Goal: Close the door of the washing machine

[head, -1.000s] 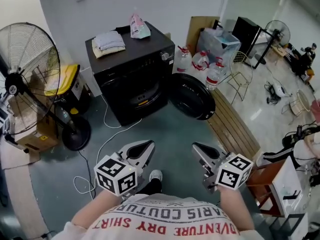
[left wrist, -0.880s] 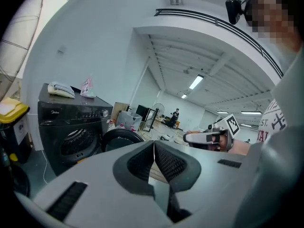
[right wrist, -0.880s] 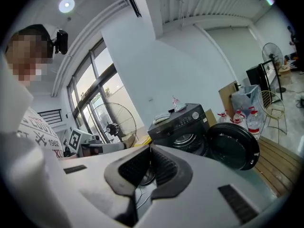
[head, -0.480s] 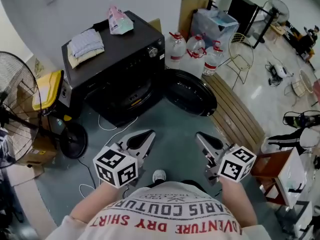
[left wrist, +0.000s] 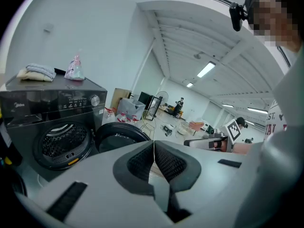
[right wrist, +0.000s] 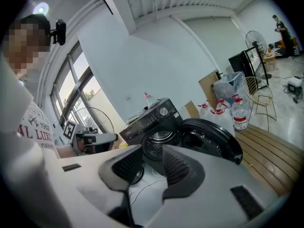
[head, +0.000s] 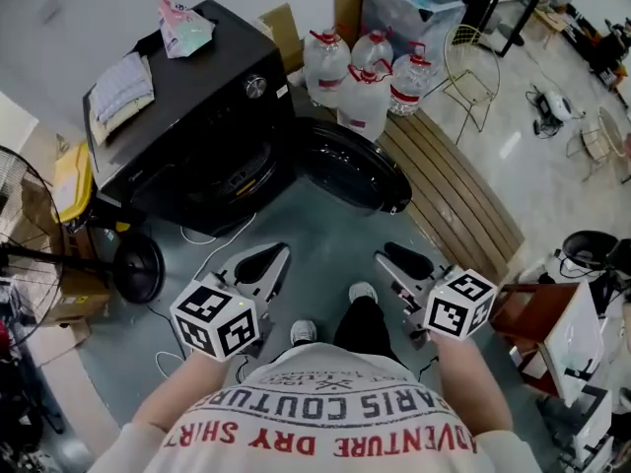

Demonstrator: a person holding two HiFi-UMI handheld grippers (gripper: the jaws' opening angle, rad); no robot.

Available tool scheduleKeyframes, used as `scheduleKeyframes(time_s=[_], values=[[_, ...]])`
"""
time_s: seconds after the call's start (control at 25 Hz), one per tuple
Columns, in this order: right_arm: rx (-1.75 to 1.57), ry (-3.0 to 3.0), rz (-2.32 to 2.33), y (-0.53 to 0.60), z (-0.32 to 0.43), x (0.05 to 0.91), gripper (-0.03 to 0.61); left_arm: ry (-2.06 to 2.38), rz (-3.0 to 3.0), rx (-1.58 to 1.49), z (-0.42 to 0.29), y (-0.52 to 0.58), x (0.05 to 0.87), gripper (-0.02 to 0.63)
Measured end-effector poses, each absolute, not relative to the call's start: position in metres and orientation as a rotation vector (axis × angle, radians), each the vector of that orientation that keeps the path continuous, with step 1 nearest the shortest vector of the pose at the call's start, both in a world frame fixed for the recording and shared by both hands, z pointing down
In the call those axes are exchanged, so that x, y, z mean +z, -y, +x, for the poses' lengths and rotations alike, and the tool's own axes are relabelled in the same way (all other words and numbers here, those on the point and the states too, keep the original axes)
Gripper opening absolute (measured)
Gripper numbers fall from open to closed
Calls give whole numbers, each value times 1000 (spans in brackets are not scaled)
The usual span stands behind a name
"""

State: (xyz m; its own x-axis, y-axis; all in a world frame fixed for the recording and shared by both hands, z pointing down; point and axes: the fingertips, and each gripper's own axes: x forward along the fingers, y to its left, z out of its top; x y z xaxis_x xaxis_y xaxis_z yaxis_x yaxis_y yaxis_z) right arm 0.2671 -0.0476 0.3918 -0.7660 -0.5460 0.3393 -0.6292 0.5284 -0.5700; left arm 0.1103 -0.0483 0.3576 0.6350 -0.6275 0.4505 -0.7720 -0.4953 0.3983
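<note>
The black front-loading washing machine [head: 187, 97] stands at the upper left of the head view, and its round door [head: 350, 166] hangs wide open to the right. Both grippers are held low in front of me, well short of the machine. My left gripper [head: 268, 256] is shut with nothing in it; its pads [left wrist: 142, 161] meet in the left gripper view, with the drum [left wrist: 64, 144] and door [left wrist: 121, 134] beyond. My right gripper [head: 392, 257] has just been opening. In the right gripper view a gap shows between its pads [right wrist: 176, 167], with nothing in it, and the door [right wrist: 209, 139] lies ahead.
Folded towels [head: 123, 82] and a pouch [head: 182, 23] lie on the machine. Water jugs [head: 360, 77] stand behind the door and a slatted wooden board [head: 449, 195] lies to its right. A floor fan [head: 20, 225] stands at the left. A white cable [head: 212, 254] runs over the floor.
I have stepped closer to the machine, and both grippers moved forward and lower with me. The right jaws went from shut to parted. My leg now shows between the grippers.
</note>
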Motion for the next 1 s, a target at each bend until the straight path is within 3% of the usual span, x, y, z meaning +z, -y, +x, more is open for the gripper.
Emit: scheduleKeyframes(time_s=[0.4, 1.0], values=[[884, 2525, 857, 126, 325, 447, 206, 1200, 2210, 374, 151, 94, 376, 29], [511, 2274, 705, 232, 377, 564, 210, 1399, 2027, 429, 153, 138, 409, 29]])
